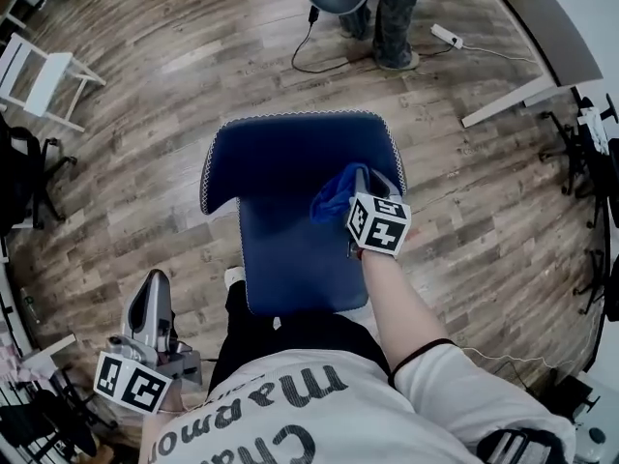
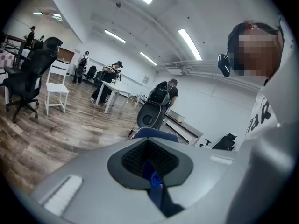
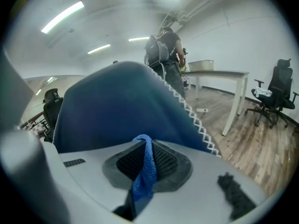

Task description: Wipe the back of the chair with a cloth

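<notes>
Pinching a blue cloth [image 1: 334, 199] between its jaws, the right gripper [image 1: 361, 177] holds that cloth against the chair back [image 1: 280, 162], presumably so that a sweep of the arm drags the fabric across the upholstery. The cloth bunches just ahead of the jaw tips and to their left, touching the padded face near its right edge. A narrow fold runs back through the seam of the jaws toward the gripper's body. It is a bright blue, knitted-looking rag, lighter than the deep navy chair back. The chair back is edged in white zigzag stitching [image 3: 196, 118] and fills the space straight ahead of the right gripper. The left gripper [image 1: 153, 288] hangs low beside the person's hip, well apart from the chair, likely parked out of the way. Its jaws are pressed together, with only a small blue sliver [image 2: 152, 176] in the seam that I cannot identify.
</notes>
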`<action>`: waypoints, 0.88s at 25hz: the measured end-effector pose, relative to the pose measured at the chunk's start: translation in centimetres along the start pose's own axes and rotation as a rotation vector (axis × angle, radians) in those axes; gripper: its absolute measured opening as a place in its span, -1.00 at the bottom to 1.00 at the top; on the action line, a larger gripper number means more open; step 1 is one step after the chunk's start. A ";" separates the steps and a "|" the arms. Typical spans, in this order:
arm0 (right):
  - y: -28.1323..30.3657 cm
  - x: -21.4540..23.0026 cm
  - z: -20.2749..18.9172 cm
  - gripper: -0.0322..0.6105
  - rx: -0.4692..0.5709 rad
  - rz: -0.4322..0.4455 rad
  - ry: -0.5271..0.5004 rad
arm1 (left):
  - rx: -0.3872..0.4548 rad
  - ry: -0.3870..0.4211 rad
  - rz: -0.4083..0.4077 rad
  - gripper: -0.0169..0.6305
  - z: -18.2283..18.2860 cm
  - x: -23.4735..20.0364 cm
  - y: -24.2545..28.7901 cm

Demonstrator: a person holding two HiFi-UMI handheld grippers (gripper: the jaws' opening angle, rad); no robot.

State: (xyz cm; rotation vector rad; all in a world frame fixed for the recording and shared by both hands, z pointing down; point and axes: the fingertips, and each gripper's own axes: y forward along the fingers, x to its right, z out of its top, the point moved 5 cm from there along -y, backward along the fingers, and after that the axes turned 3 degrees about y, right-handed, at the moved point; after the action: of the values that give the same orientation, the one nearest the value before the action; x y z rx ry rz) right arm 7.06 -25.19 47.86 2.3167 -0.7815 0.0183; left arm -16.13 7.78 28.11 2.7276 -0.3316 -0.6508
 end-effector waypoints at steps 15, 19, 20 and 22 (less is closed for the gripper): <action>-5.5 6.0 -0.5 -0.77 0.122 -0.338 0.194 | -0.112 0.001 -0.197 -0.94 1.7 -4.3 5.8; -6.9 5.6 -0.4 -0.77 0.206 -0.474 0.228 | -0.128 -0.008 -0.203 -0.94 2.1 -7.7 6.7; -6.9 4.9 -0.3 -0.77 0.227 -0.487 0.226 | -0.132 -0.009 -0.202 -0.94 2.1 -8.6 7.0; -6.1 2.7 -0.4 -0.77 0.247 -0.450 0.208 | -0.147 -0.021 -0.196 -0.94 2.0 -10.2 7.7</action>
State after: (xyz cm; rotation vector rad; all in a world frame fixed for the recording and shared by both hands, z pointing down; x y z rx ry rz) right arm 12.65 -22.80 45.02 2.6230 -0.1497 0.1604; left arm -27.12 3.19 33.16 2.6334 -0.0188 -0.7252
